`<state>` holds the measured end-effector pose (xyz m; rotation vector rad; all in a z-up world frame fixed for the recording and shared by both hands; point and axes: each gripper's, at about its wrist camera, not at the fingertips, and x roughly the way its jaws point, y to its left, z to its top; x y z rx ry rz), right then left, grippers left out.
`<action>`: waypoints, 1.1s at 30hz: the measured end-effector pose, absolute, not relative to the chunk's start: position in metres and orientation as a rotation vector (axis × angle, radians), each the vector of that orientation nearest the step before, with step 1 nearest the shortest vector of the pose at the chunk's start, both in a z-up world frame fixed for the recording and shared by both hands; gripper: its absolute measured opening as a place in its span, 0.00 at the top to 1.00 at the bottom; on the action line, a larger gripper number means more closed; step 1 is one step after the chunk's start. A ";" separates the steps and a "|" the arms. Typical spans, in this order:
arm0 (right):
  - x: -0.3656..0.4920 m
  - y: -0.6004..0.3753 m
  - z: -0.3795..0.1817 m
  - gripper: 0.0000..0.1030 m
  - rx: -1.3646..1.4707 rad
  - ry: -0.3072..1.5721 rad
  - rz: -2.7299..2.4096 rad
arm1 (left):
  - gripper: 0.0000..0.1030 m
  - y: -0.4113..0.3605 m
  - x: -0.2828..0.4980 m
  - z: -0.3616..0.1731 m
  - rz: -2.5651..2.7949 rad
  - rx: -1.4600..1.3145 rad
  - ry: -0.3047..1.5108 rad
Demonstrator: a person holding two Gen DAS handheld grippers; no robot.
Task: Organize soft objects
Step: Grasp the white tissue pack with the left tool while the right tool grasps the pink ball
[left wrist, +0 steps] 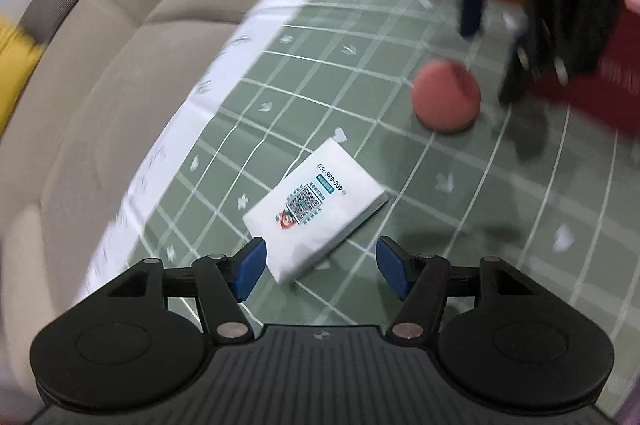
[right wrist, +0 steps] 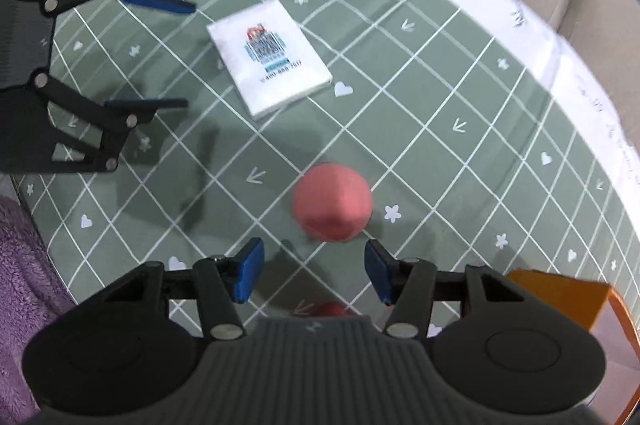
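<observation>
My left gripper [left wrist: 320,267] stands with its jaws wide and empty, hovering over the near corner of the white tissue pack [left wrist: 316,209]; the blue pads [left wrist: 250,271] flank that corner without touching it. My right gripper [right wrist: 314,273] holds its jaws apart at a moderate gap, nothing between them, just short of the pink foam ball [right wrist: 332,203]. All positions below are given relative to the tissue pack. It lies flat on the green grid-patterned tablecloth [right wrist: 440,97], printed face up, showing a QR code and a phone number. The foam ball rests on the cloth near the pack, not touching it. A second reddish item [right wrist: 330,310] shows under my right gripper, beyond the ball from the pack; I cannot tell what it is. An orange box [right wrist: 568,299] sits farther off, past the ball. A beige sofa [left wrist: 100,85] runs along the cloth's white border, beyond the pack.
</observation>
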<state>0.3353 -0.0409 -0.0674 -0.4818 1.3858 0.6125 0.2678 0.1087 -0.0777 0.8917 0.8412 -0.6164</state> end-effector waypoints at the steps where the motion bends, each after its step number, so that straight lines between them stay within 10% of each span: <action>1: 0.341 -0.041 -0.071 0.46 -0.482 1.405 0.619 | 0.26 0.106 0.269 -0.082 -0.636 0.947 0.829; 20: 0.374 -0.032 -0.100 0.55 -0.485 1.509 0.642 | 0.13 0.070 0.339 -0.120 -0.921 1.316 0.932; 25: 0.374 -0.038 -0.099 0.58 -0.473 1.499 0.642 | 0.69 0.074 0.350 -0.115 -0.880 1.165 1.016; 33: 0.363 -0.040 -0.092 0.59 -0.430 1.489 0.639 | 1.00 0.087 0.332 -0.107 -0.777 1.019 1.007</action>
